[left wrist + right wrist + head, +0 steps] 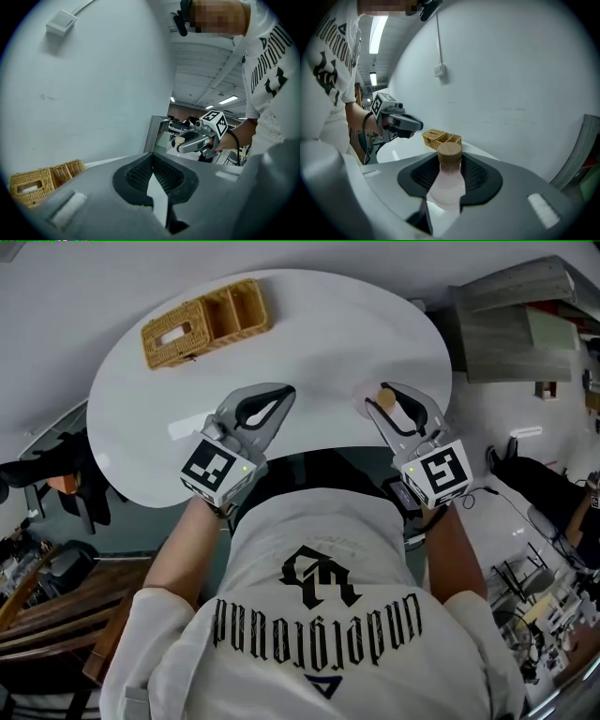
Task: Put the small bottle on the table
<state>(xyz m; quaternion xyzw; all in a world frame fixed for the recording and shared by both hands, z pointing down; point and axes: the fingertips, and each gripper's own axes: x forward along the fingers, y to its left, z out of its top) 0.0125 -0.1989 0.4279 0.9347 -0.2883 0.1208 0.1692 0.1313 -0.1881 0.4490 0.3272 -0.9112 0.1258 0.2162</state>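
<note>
Far left on the white table [328,334]: one wicker basket [204,322]; we cannot make out what its compartments hold.
Left claw [286,392]: tips pressed together, nothing between them.
Right claw [451,158]: pinching the small bottle [446,185] just below its wooden cap, over the table's near right edge. The bottle's base is hidden, so we cannot tell whether it touches the table.

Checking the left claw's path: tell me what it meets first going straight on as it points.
Probably the bare table, as the left claw tilts slightly down; depth is unclear. The basket lies left of that line.
</note>
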